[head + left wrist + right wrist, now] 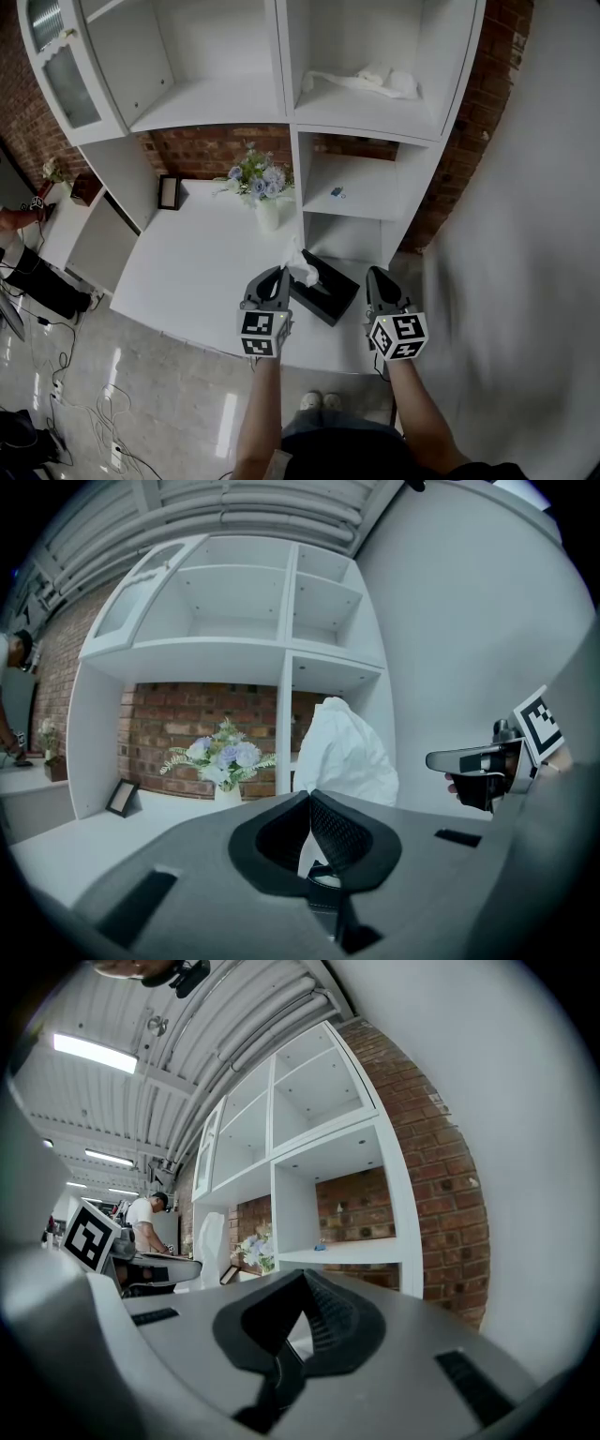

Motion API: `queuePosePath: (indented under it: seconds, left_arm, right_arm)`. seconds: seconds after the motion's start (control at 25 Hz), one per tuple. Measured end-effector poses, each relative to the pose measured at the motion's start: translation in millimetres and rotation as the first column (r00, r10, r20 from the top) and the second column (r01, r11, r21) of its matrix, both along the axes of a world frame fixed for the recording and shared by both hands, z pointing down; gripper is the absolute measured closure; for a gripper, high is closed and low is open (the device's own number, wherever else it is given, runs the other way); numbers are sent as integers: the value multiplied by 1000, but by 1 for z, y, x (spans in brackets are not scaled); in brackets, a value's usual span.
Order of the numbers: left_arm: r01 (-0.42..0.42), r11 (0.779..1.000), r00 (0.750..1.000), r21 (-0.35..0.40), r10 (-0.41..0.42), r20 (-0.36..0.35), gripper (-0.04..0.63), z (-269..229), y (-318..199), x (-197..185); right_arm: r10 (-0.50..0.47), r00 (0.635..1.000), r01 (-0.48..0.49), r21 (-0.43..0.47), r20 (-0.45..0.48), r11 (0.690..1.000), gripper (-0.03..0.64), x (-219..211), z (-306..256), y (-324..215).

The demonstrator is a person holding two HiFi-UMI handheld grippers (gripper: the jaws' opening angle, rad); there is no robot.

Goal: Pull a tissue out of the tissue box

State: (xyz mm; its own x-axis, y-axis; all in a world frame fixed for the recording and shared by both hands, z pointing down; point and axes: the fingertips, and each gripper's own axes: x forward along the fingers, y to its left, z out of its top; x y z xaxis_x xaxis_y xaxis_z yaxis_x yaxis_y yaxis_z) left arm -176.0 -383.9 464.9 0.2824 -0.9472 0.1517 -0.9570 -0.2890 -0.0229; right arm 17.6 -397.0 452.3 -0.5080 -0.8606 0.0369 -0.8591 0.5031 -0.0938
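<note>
Standing against a brick wall point(202, 150), a white shelf unit point(286, 112) rises over the white bench point(187, 272), which carries a vase of pale flowers point(257, 183), a small dark picture frame point(169, 192) and, near its front edge, the black tissue box point(328, 295). Seen from the head view, the left claw point(280, 273) is clenched on a white tissue point(300, 266) that stands up from the box's top. The right claw point(376, 275) hovers just beside the box's right end, clenched on nothing (its own view shows the tips meeting with only the bench beyond). The glossy floor point(169, 403), its trailing cables point(56, 394) and a crumpled white cloth point(380, 80) on an upper shelf appear only from the head view. The left gripper view shows the tissue billowing above the pinched jaws, and the right gripper view alone takes in the ceiling's strip lights point(94, 1054) and a person point(145, 1213) in a white shirt far off.
</note>
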Motion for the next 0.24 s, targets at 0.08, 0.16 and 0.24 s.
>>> queuePosePath:
  seconds: [0.08, 0.16, 0.24]
  left_arm:
    - [-2, 1000, 1000, 2, 2, -2, 584, -1, 0, 0]
    - [-2, 1000, 1000, 1, 2, -6, 584, -1, 1, 0]
    - [-6, 1000, 1000, 4, 6, -14, 584, -1, 1, 0]
  right_arm:
    - [-1, 1000, 1, -1, -1, 1000, 618, -1, 1, 1]
    - [-2, 1000, 2, -2, -2, 1000, 618, -2, 1, 1]
    - [-2, 1000, 2, -2, -3, 1000, 618, -3, 2, 2]
